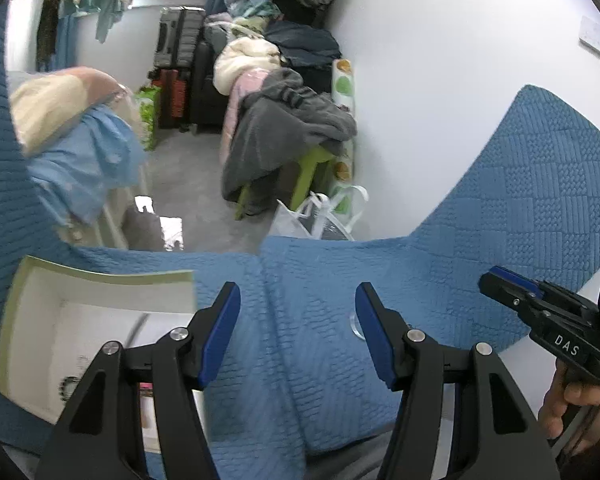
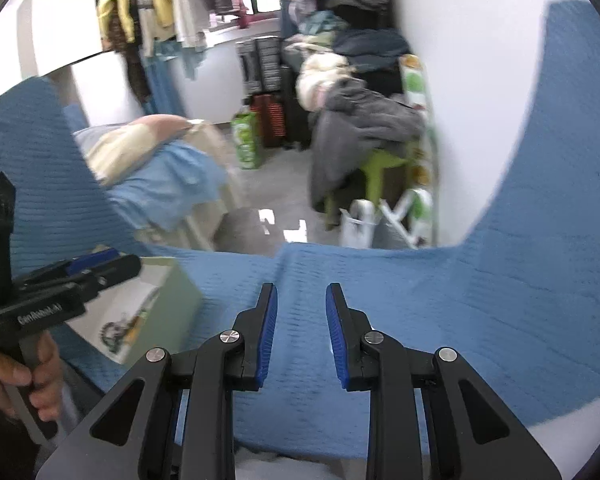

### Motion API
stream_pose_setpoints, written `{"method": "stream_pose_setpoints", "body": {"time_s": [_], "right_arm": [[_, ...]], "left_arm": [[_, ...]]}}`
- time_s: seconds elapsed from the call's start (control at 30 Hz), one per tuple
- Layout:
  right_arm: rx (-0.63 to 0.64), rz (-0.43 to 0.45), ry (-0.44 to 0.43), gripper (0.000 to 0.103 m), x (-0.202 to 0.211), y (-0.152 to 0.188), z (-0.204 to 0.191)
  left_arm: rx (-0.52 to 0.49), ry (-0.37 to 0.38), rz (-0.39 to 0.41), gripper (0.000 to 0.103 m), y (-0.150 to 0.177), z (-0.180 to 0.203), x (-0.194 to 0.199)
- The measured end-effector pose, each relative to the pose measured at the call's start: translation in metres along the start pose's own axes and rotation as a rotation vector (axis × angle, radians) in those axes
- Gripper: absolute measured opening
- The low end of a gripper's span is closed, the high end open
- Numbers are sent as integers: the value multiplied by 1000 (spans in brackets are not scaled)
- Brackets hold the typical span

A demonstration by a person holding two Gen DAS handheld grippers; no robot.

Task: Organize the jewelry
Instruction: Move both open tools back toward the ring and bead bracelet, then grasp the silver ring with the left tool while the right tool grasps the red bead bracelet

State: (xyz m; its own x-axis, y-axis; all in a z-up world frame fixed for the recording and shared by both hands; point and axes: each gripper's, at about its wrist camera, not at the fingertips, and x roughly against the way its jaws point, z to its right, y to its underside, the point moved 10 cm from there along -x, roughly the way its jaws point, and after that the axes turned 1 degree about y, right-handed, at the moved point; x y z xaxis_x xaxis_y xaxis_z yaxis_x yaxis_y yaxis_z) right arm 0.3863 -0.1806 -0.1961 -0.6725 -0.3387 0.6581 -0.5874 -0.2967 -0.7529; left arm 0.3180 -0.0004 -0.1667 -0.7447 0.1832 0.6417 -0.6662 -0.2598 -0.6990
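A pale green open box (image 1: pixel 40 320) with a white inside lies on the blue quilted cover (image 1: pixel 300 320) at the left; dark jewelry (image 1: pixel 69 384) lies in it. The box also shows in the right wrist view (image 2: pixel 152 312). My left gripper (image 1: pixel 298 312) is open and empty, above the cover just right of the box. A small clear ring (image 1: pixel 354 326) lies on the cover by its right finger. My right gripper (image 2: pixel 302 312) is open and empty above the cover. Each gripper shows in the other's view, the right one (image 1: pixel 500 280) and the left one (image 2: pixel 112 264).
The bed's far edge (image 1: pixel 180 254) drops to a grey floor. Beyond stand a green stool with a grey garment (image 1: pixel 284 132), suitcases (image 1: pixel 180 60), piled clothes, a white bag (image 1: pixel 320 216) and a white wall (image 1: pixel 440 80) at the right.
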Motion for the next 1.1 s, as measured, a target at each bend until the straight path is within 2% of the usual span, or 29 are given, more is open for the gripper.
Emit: {"method": "stream_pose_setpoints", "body": {"time_s": [0.07,0.23,0.4,0.5,0.63,0.8,0.9,1.0,1.1], "right_arm": [[-21,-11,21,23,0,9,23],[-72,-54,46,23,-11,36,68],[-104,-116,48,23,-32,72,94],[-113,-160,51,23,-51,95,105],[-119,-220,37,23,-84,123,112],[-97,-266,16,19,-121,140,117],[-75,-275,13,14,-136,143,118],[-42,-274,15,13,-146,144,117],[-9,-276,30,10,-154,147,116]], "left_arm": [[-4,31,-28,60,6,12,-15],[-27,41,-96,60,24,35,-51],[-62,58,-185,60,50,59,-89],[-79,81,-227,54,63,69,-107],[-116,98,-289,46,80,81,-136],[-133,111,-342,36,93,84,-169],[-124,116,-361,35,97,83,-185],[-119,135,-374,34,98,83,-196],[-172,138,-362,35,98,89,-203]]}}
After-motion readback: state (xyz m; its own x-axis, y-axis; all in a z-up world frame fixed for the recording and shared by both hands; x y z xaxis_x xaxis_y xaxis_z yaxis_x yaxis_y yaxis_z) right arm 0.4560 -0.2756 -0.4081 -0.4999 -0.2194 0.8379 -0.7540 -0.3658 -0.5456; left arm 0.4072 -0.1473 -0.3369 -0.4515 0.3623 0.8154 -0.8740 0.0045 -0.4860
